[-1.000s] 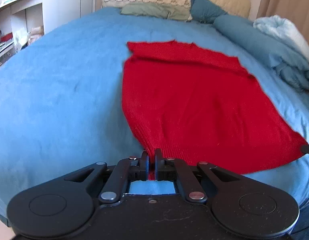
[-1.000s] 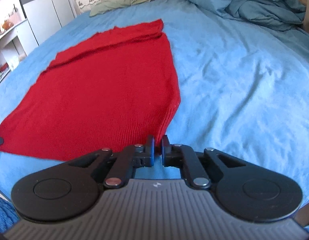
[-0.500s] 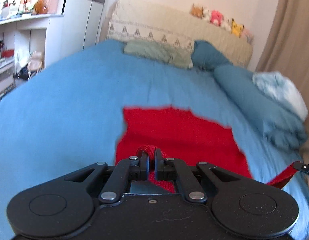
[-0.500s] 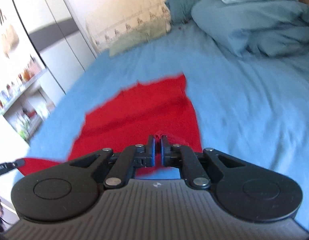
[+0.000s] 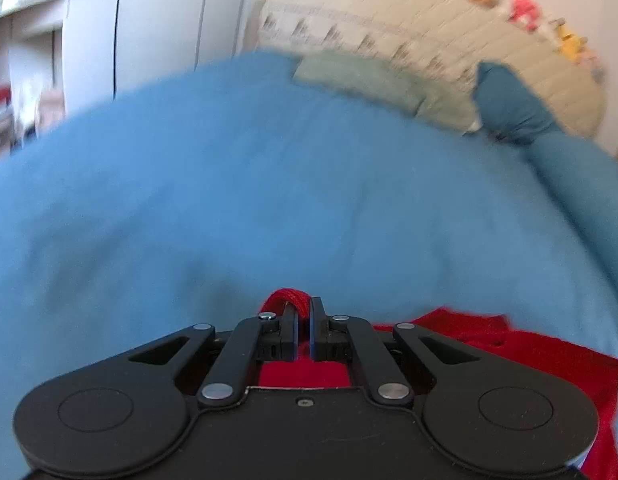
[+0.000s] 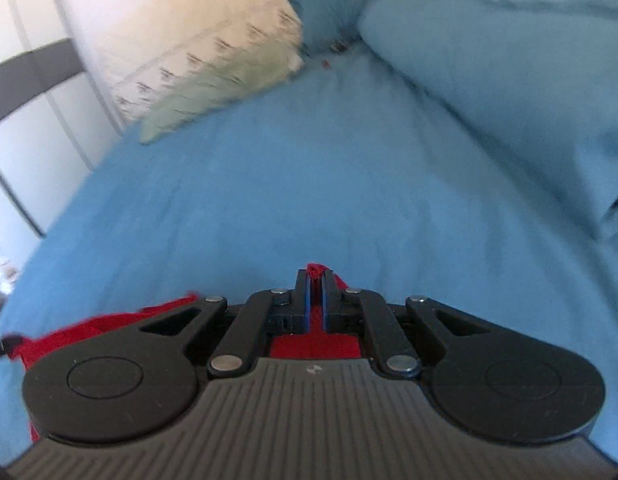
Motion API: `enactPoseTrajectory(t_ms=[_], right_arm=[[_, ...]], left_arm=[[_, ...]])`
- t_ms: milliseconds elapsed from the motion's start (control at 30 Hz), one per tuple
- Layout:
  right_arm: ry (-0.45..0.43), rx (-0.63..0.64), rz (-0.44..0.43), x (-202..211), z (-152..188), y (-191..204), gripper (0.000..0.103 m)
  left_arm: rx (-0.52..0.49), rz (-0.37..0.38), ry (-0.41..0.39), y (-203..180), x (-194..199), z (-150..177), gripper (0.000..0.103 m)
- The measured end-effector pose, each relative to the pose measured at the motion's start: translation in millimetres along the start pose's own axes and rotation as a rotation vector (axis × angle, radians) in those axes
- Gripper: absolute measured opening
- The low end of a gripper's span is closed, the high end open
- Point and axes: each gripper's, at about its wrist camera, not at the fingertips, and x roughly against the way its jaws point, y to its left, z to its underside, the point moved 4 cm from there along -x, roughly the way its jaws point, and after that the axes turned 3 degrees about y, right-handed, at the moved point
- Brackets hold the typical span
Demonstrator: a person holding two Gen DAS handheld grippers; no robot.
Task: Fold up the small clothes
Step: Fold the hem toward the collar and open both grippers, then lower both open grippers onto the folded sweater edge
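Note:
A red knitted garment (image 5: 521, 344) lies on a blue bed (image 5: 269, 200). In the left wrist view my left gripper (image 5: 303, 304) is shut on a bunched corner of it, and the cloth trails off to the right below the gripper. In the right wrist view my right gripper (image 6: 316, 278) is shut on another corner of the red garment (image 6: 93, 326), which stretches left toward the tip of the other gripper at the frame's edge. Most of the garment is hidden under the gripper bodies.
Green pillows (image 5: 361, 76) and a cream headboard (image 5: 429, 20) with soft toys stand at the far end. A dark blue pillow (image 5: 509, 100) and a rolled blue duvet (image 6: 509, 80) lie along the right. A white wardrobe (image 5: 161, 28) and shelves stand left.
Both grippers have carried the near hem of the garment toward the headboard. The flat red cloth ahead of them has dropped out of sight beneath the grippers.

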Motion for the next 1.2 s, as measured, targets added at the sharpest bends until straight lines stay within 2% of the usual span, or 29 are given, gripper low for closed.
enactPoseTrajectory(t_ms=[100, 167, 233, 267, 300, 367, 433, 500, 667, 767, 833, 933, 1000, 1067, 1100, 1133, 1200], right_arm=[[0.011, -0.029, 0.007, -28, 3, -6, 0.02], [0.001, -0.011, 0.017, -31, 1, -7, 0.025], [-0.02, 0.016, 0.037, -21, 2, -7, 0.051], [-0.036, 0.039, 0.048, -13, 4, -4, 0.086], [-0.072, 0.091, 0.059, 2, 8, 2, 0.1], [-0.097, 0.2, 0.057, 28, 22, 17, 0.1], [-0.064, 0.271, 0.051, 47, 45, 29, 0.1], [-0.029, 0.293, 0.001, 62, 76, 38, 0.101], [0.087, 0.306, -0.036, 63, 138, 52, 0.101], [0.119, 0.364, 0.033, 55, 163, 40, 0.099], [0.134, 0.348, 0.072, 54, 171, 14, 0.098], [0.119, 0.297, 0.066, 71, 171, -16, 0.095], [0.144, 0.293, 0.071, 85, 166, -24, 0.094], [0.155, 0.298, 0.118, 101, 160, -30, 0.094], [0.152, 0.289, 0.12, 113, 156, -35, 0.094], [0.153, 0.27, 0.1, 124, 150, -38, 0.094], [0.17, 0.245, 0.044, 139, 140, -41, 0.094]], left_arm=[[0.044, 0.007, 0.016, 10, -20, -2, 0.005], [0.049, 0.023, -0.003, 12, -15, -9, 0.018], [0.022, -0.007, -0.05, 12, 2, -20, 0.07], [-0.005, -0.021, -0.074, 11, 14, -24, 0.074], [-0.03, -0.019, -0.098, 10, 25, -26, 0.074], [-0.104, -0.005, -0.1, 6, 48, -18, 0.075], [-0.174, -0.004, -0.062, -1, 64, 5, 0.076], [-0.224, 0.027, -0.012, -5, 73, 35, 0.077], [-0.309, 0.066, 0.134, -3, 68, 111, 0.078], [-0.381, 0.055, 0.137, 2, 66, 141, 0.078], [-0.437, 0.043, 0.129, 2, 71, 147, 0.078], [-0.439, 0.041, 0.163, 6, 76, 145, 0.079], [-0.451, 0.02, 0.165, 6, 82, 141, 0.078], [-0.487, 0.035, 0.143, -7, 99, 136, 0.079], [-0.506, 0.053, 0.128, -16, 111, 134, 0.083], [-0.513, 0.067, 0.123, -25, 120, 129, 0.092], [-0.504, 0.104, 0.111, -43, 137, 122, 0.101]])
